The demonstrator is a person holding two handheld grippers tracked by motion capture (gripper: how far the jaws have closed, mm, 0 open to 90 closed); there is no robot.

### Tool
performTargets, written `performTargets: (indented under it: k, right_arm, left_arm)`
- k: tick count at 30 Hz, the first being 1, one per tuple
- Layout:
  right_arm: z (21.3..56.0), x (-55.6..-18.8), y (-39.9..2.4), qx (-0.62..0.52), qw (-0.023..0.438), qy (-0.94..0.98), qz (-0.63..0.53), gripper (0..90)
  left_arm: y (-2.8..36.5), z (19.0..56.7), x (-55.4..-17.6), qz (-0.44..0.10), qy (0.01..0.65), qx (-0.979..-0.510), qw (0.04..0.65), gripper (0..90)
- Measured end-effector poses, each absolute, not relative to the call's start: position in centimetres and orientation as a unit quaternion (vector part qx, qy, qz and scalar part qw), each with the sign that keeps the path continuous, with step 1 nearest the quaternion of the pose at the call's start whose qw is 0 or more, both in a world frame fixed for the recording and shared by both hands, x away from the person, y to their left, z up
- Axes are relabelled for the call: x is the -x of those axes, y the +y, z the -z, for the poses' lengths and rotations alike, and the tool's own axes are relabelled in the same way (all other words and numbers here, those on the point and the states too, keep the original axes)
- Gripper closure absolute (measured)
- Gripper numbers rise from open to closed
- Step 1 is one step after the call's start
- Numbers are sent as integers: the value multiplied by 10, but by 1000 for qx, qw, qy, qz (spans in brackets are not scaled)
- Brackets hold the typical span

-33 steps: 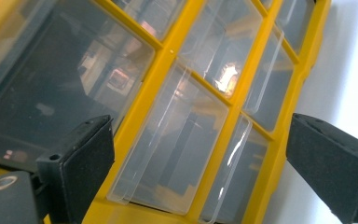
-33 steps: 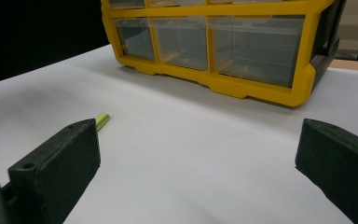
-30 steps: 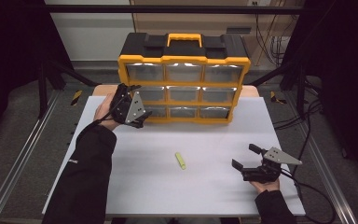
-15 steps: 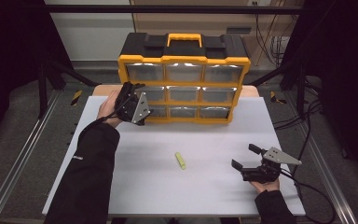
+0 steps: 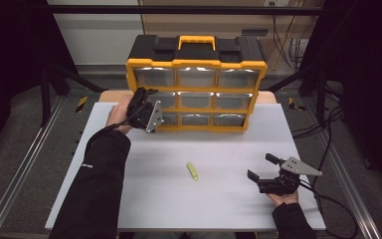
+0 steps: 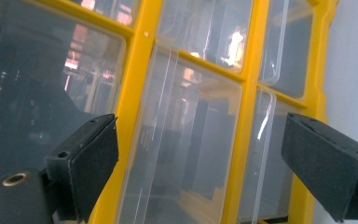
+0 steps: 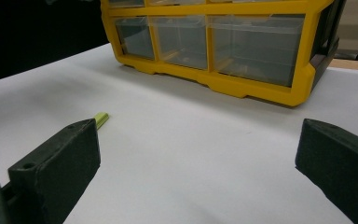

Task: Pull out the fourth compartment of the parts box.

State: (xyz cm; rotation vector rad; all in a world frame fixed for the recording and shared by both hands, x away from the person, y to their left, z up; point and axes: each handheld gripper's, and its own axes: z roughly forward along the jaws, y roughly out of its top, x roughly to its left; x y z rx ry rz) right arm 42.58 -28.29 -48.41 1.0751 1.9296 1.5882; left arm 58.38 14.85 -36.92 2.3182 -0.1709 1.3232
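Note:
A yellow and black drawer organizer (image 5: pixel 196 74) with clear drawers stands at the back of the white table (image 5: pixel 229 144). My left gripper (image 5: pixel 150 103) is held up against its left column of drawers. In the left gripper view my left gripper (image 6: pixel 200 135) is open, its jaws spread across a clear drawer front (image 6: pixel 186 140) and the yellow frame (image 6: pixel 131 93), with nothing between them. My right gripper (image 5: pixel 261 167) rests open low over the table at the front right. A small yellow-green stick (image 5: pixel 193 171) lies on the table to its left; the stick (image 7: pixel 101 119) sits just beyond the left jaw of the right gripper (image 7: pixel 200 140).
The organizer (image 7: pixel 214 46) fills the far side of the right gripper view, with bare white table in front of it. Cables (image 5: pixel 323 149) trail off the table's right edge. Dark floor and metal rails (image 5: pixel 20 169) flank the table.
My left gripper has edged a little to the right, closer to the organizer's left drawers. The right gripper and the stick have stayed put.

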Motion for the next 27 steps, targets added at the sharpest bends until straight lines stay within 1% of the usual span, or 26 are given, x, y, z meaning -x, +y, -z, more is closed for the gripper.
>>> performTargets:
  k: [3,4,8,10,18,24,27]
  right_arm:
    - [484,-426,-283,-385,209,694,-571,5]
    - [484,-426,-283,-386,209,694,-571,5]
    - [484,-426,-283,-387,209,695,-570,4]
    - [484,-426,-283,-386,210,695,-569,5]
    - [484,-426,-283,-386,210,695,-569,5]
    - [485,-426,-282,-386,210,695,-569,5]
    - [484,-426,-283,-387,209,694,-570,5]
  left_arm:
    - [147,371,-584,-484,-66,-843,227,116]
    - [146,372,-584,-489,-75,-842,216,121]
    - [145,375,-586,-494,-75,-840,213,130]
    - [145,376,-587,-509,-80,-835,196,145]
    - [145,378,-589,-527,-90,-824,186,214]
    - [145,380,-588,-541,-102,-817,171,283]
    - [146,381,-588,-549,-108,-811,173,298]
